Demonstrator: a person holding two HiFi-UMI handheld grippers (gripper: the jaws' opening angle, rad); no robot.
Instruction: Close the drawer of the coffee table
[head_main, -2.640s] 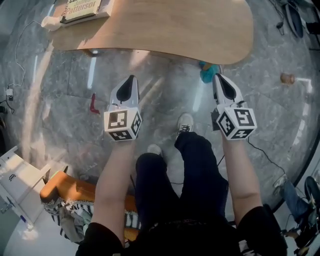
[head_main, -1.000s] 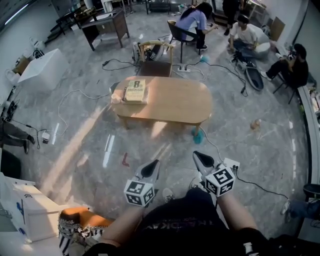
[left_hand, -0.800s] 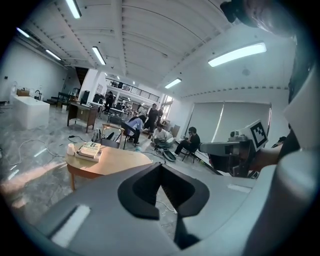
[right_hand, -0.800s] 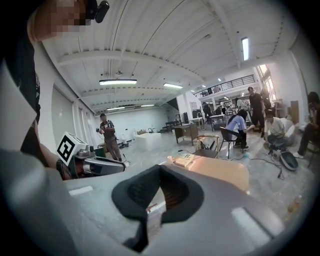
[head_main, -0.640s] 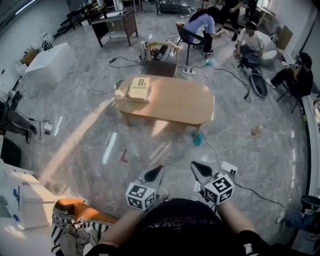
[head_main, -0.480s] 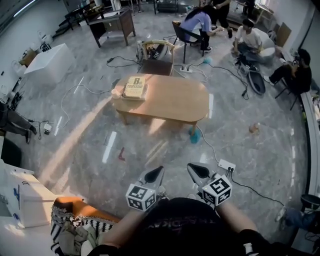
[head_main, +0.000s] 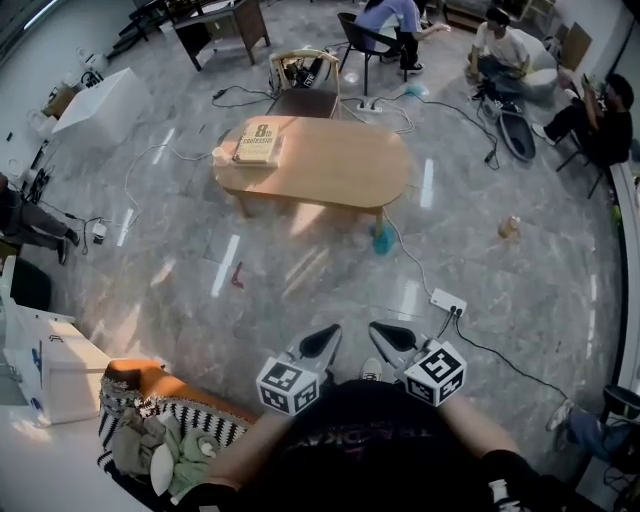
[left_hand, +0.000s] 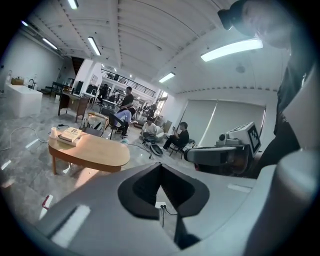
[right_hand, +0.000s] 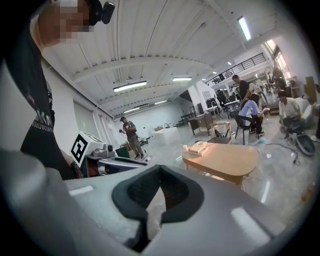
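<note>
Near the bottom of the head view, close against the person's dark shirt, the left claw (head_main: 330, 332) and the right claw (head_main: 377, 329) sit side by side, just apart, both aimed across the floor. Each claw's own view shows its grey jaws closed tip to tip, with nothing between them. The oval light-wood coffee table (head_main: 335, 165) stands well apart from both claws, far across the glossy grey marble floor (head_main: 300, 270). Its drawer cannot be made out in any view. On the table's left end lies a thick book with a yellowish cover (head_main: 258, 143), and a small white cup (head_main: 219, 156) stands just beside the book. A teal object (head_main: 382, 240) rests on the floor against the table's near right leg. A white power strip (head_main: 447, 302) with a black cable lies between the table and the right claw. A small red thing (head_main: 237, 276) lies on the floor to the left. Behind the table stands a wooden-framed chair (head_main: 303, 80), and several people sit farther back to the right. An orange seat draped with black-and-white patterned cloth (head_main: 160, 412) is at the lower left.
</note>
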